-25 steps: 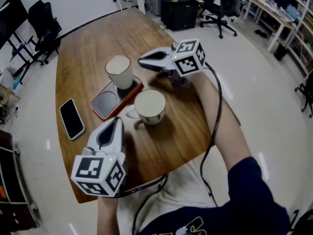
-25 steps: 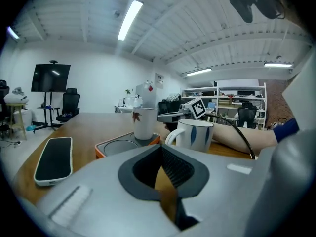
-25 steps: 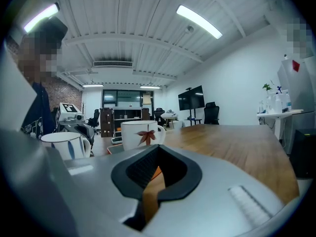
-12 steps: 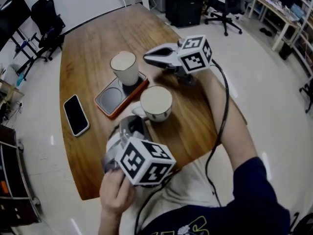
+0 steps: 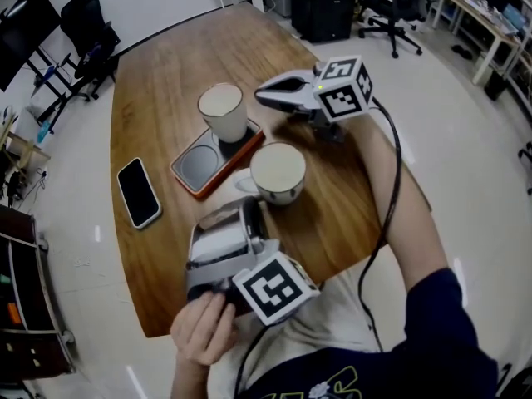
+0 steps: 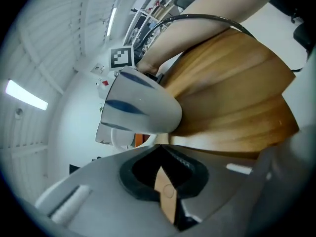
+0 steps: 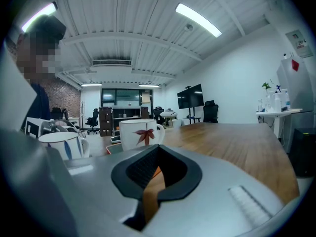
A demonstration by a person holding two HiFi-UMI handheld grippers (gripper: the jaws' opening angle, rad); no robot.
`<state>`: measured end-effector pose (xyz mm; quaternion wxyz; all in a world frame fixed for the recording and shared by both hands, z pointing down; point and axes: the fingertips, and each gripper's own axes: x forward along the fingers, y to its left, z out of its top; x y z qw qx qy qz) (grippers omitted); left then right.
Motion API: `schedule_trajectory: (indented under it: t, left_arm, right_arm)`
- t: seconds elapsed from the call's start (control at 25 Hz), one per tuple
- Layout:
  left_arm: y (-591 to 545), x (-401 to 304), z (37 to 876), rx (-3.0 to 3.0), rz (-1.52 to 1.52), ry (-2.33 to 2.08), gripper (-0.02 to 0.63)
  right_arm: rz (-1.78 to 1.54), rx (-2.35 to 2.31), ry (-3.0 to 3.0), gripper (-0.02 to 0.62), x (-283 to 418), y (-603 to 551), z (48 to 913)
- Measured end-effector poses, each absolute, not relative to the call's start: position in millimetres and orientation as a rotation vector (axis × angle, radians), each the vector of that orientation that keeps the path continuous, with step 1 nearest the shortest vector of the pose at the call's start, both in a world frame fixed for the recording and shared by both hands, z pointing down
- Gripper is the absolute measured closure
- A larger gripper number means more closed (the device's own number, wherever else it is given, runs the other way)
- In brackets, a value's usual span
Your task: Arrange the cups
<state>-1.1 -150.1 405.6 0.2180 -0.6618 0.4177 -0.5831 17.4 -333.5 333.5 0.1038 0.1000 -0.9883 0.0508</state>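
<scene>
Left hand-held gripper (image 5: 248,210): jaws together, empty, tips close to the blue-marked mug (image 5: 277,171), over the counter's (image 5: 166,73) near edge.
Right hand-held gripper (image 5: 261,96): jaws together, empty, just beside the leaf cup (image 5: 224,113), not touching.
Leaf cup: upright on the orange tray (image 5: 191,166), other recess bare.
Blue-marked mug: upright on the counter, beside the tray's rim.
Phone (image 5: 139,192): flat, near the left edge.
Open room: broad wood beyond the tray.

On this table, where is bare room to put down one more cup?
Bare: the far end of the table beyond the tray, and the wood right of the near cup. Crowded: the middle, with tray, near cup, cup on the tray and phone.
</scene>
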Motion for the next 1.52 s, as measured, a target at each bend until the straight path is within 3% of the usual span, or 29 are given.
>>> schedule_trajectory:
  t: [0.72, 1.52]
  left_arm:
    - [-152.0, -4.2, 405.5, -1.468, -1.835, 1.058, 0.606]
    - [-153.7, -5.3, 406.1, -1.446, -1.841, 1.062, 0.606]
  right_arm:
    - [0.155, 0.305, -2.871, 0.584, 17.7, -334.8, 336.8]
    - [0.160, 0.307, -2.866, 0.584, 15.9, -336.4, 339.6]
